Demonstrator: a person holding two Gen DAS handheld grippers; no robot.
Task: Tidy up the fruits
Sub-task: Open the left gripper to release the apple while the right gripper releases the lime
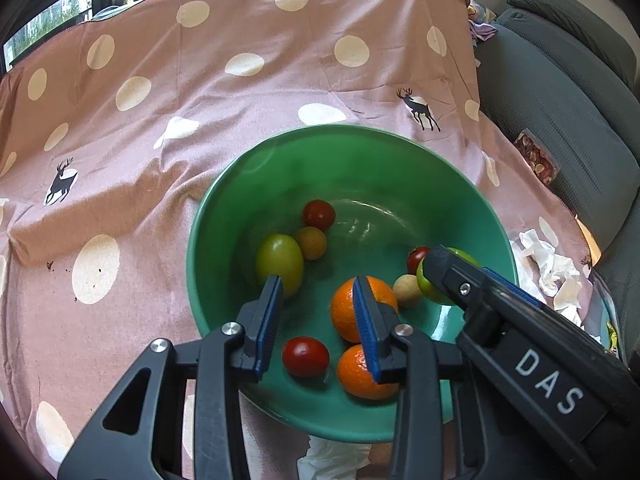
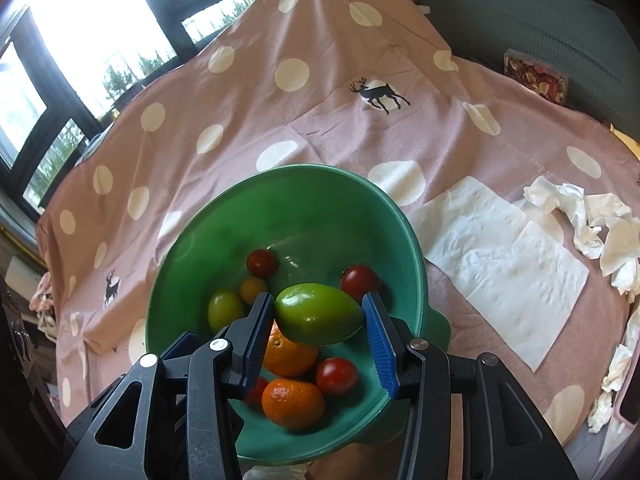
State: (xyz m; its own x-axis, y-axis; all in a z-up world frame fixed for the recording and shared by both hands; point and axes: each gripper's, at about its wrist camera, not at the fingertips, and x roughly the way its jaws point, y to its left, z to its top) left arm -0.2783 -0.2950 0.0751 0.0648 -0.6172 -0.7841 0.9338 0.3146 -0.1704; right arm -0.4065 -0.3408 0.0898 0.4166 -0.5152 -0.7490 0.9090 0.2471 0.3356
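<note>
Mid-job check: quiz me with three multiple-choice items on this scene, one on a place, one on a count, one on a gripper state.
1. Where is the flat napkin?
A. in the bowl
B. on the cloth right of the bowl
C. on the sofa

2. How many oranges are in the bowl?
A. two
B. four
C. none

3. What is the right hand-held gripper doing?
A. holding a green fruit
B. holding a napkin
C. closed on nothing

Answers: B, it lies spread beside the rim; A, two show; A, the green fruit sits between its pads over the bowl.
</note>
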